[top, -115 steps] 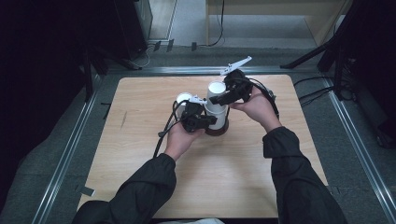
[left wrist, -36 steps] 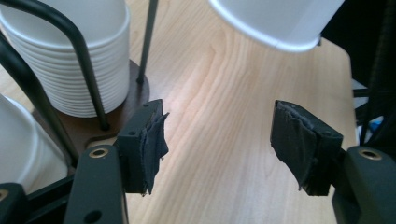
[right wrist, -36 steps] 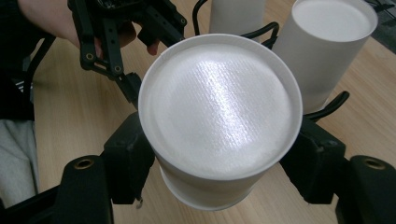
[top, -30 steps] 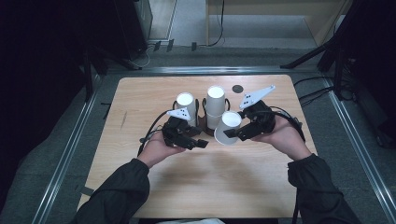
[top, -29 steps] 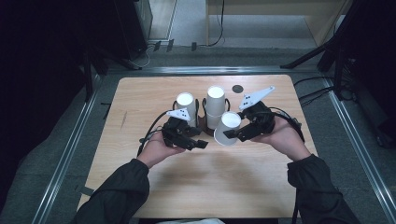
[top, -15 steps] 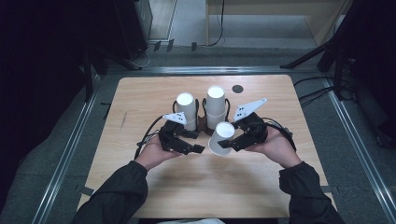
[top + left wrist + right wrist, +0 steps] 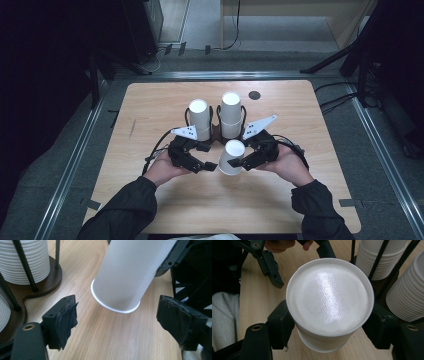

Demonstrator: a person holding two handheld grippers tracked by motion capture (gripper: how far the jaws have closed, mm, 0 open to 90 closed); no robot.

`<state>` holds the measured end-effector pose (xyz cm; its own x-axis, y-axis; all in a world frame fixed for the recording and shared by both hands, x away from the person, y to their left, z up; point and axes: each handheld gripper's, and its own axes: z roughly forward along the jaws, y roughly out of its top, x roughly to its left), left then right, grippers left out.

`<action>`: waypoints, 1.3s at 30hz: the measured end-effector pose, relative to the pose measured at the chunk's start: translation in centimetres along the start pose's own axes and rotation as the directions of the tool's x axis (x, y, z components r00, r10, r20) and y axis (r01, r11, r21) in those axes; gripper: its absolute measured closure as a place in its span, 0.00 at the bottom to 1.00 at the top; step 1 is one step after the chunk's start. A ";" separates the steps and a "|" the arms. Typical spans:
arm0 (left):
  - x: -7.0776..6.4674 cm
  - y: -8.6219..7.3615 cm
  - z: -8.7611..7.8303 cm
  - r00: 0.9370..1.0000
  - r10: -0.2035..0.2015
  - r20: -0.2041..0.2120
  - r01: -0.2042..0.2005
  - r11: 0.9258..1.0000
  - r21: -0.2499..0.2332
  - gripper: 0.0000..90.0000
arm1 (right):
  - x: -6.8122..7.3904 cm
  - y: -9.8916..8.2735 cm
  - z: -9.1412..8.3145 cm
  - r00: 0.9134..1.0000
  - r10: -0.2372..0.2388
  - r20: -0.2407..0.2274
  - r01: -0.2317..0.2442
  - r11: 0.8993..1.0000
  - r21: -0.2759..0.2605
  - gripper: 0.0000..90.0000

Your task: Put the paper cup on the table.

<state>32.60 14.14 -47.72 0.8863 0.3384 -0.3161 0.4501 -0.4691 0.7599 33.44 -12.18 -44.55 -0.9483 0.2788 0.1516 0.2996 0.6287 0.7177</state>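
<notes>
While your right gripper (image 7: 243,164) clamps the upside-down white paper cup (image 7: 232,157) between its jaws, tilted with its rim just above the table (image 7: 310,200), your left gripper (image 7: 117,322) faces it with jaws that have just been opening, wide apart and touching nothing. Two cup stacks (image 7: 200,119) stand in the dark holder (image 7: 215,134) behind.
</notes>
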 end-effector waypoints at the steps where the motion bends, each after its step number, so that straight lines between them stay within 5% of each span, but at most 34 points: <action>1: -0.1 -0.2 0.1 1.000 0.005 0.002 -0.005 1.000 0.002 0.17 | 0.1 0.0 0.2 1.000 0.000 -0.003 0.000 1.000 0.005 0.35; 14: -0.5 -1.0 0.7 0.999 0.040 0.010 -0.040 0.999 0.009 0.16 | 0.3 0.1 2.2 0.998 0.013 -0.069 -0.013 1.000 0.003 0.35; 32: -1.1 -1.3 2.0 0.998 0.066 0.021 -0.067 0.998 0.018 0.16 | 1.1 1.7 1.9 0.993 -0.005 -0.120 -0.002 0.998 -0.058 0.35; 39: -1.2 -1.2 1.6 0.996 0.086 0.012 -0.086 0.996 -0.012 0.21 | 1.2 1.9 1.7 0.991 -0.001 -0.131 -0.010 0.997 -0.079 0.35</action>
<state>31.11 12.97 -49.20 0.9230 0.2870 -0.2562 0.3708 -0.4862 0.7913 33.09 -9.44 -44.22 -0.9541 0.1810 0.2386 0.2995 0.5668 0.7675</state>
